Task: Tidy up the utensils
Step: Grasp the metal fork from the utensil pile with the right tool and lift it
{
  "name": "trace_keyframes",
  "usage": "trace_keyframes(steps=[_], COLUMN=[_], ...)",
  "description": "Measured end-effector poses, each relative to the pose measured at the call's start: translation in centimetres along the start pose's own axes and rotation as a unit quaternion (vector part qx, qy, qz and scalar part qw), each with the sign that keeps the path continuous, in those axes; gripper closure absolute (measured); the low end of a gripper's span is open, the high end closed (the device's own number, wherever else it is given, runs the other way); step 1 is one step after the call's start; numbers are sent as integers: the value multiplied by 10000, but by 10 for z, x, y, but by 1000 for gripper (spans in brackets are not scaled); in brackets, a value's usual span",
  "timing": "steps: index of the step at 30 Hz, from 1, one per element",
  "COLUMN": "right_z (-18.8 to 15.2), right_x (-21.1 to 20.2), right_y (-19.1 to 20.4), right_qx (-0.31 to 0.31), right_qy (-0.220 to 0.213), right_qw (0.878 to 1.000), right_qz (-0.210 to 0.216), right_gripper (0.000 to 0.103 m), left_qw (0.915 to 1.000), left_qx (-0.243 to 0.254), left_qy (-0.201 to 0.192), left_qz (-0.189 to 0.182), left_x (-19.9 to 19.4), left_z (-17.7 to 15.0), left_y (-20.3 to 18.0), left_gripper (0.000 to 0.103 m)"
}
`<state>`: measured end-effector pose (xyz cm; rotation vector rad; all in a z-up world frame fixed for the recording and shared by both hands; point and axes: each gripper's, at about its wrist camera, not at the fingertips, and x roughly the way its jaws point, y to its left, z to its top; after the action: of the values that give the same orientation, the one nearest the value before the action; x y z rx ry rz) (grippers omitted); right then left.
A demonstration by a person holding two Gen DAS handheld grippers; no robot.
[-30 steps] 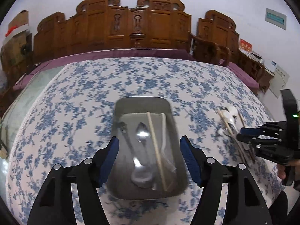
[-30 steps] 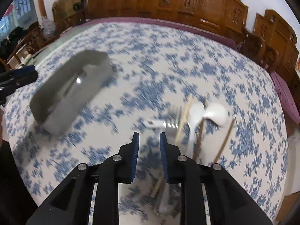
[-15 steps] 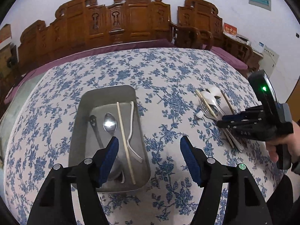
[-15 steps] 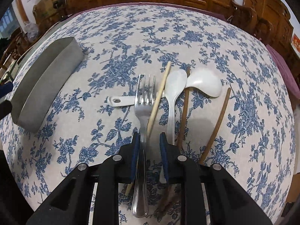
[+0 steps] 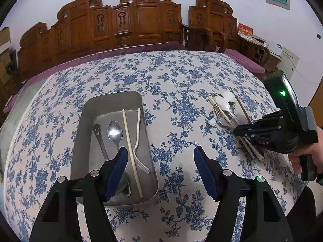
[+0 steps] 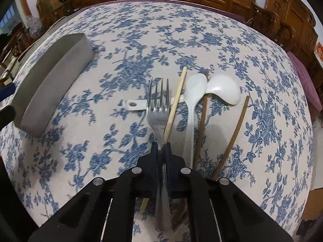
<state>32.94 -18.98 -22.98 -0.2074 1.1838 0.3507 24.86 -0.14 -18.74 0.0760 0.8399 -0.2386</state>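
Metal fork [image 6: 158,113] on counter [image 6: 141,40], handle clamped by just-closing right tongs [image 6: 161,147] for lifting; left tongs [image 5: 161,171] gape empty near tray [image 5: 84,121], awaiting transfer.

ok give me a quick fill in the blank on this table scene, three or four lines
1. The right claw is shut on the handle of the metal ____.
2. The left claw hangs open above the near end of the grey ____, holding nothing.
3. The metal spoon lies in the tray beside a white plastic fork and a single pale ____.
4. Still on the floral tablecloth lie two white ____ among brown chopsticks.

Missing words: fork; tray; chopstick; spoons
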Motion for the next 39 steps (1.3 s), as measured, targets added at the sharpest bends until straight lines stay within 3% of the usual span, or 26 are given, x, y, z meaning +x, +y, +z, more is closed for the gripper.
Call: trace_keyframes(steps=[6,19,32,39], right_z=[-3,-15,-6,-27], right_x=[-17,-3,-26,-51], right_y=[5,12,9,-5], right_qx=[52,50,38,273], right_qy=[-221,-43,-415,-692], right_qw=[9996,9998,9990,9969], right_qz=[142,198,131,255], right_gripper=[95,95,95,95], left_qw=[10000,9999,9999,9999], left_qx=[32,90,104,135], left_qy=[14,50,60,1], left_qz=[-1,12,5,66], left_x=[0,3,3,-1], left_z=[-1,-3,-3,-4], left_y=[-2,-5,-6,-17], left_gripper=[38,38,38,38])
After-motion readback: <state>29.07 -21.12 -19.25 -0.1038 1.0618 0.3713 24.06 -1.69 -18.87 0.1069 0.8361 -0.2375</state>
